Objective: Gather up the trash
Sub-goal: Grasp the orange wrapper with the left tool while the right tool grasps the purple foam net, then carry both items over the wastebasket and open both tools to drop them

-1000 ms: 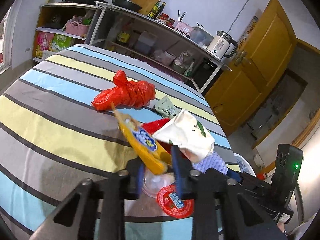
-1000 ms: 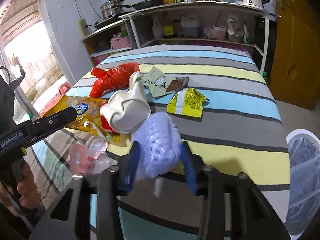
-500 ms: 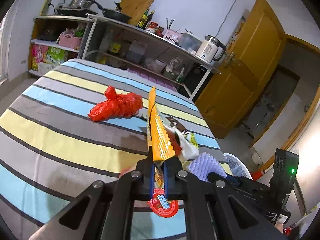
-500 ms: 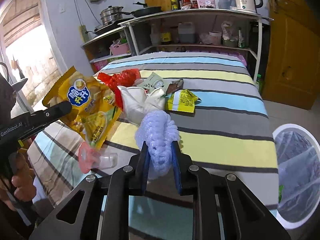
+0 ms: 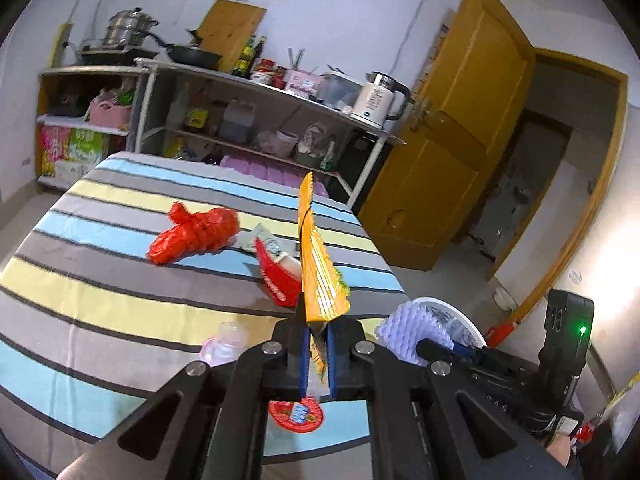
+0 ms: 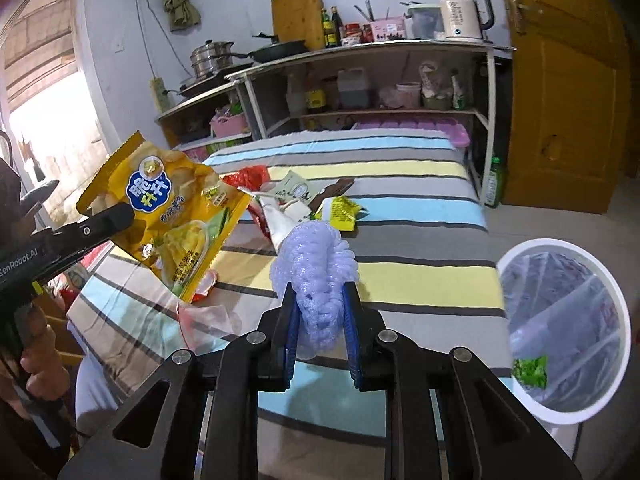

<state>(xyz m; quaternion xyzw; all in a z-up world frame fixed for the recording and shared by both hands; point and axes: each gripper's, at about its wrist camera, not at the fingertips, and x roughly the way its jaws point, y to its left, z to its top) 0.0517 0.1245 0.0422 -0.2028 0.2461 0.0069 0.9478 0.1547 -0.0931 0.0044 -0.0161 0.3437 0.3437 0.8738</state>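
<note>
My left gripper (image 5: 318, 344) is shut on a yellow snack bag (image 5: 318, 276), held edge-on above the striped table; the bag also shows flat in the right wrist view (image 6: 172, 208). My right gripper (image 6: 320, 320) is shut on a lilac foam net (image 6: 314, 268), lifted above the table; the net also shows in the left wrist view (image 5: 412, 328). A red plastic bag (image 5: 192, 234), a red-and-white wrapper (image 5: 276, 272), a yellow-green packet (image 6: 340, 210), a clear cup (image 5: 224, 346) and a red lid (image 5: 296, 414) lie on the table. A white bin (image 6: 560, 320) with a clear liner stands at the right.
The striped table (image 5: 100, 292) fills the left wrist view. Metal shelves (image 6: 360, 80) with pots, bottles and a kettle stand behind it. A yellow door (image 5: 452, 140) is at the right. A green scrap (image 6: 530, 372) lies in the bin.
Both grippers have risen and pulled back from the table with their loads. One second ago the jaws were wider around the bag and the net; now they are pinched tight.
</note>
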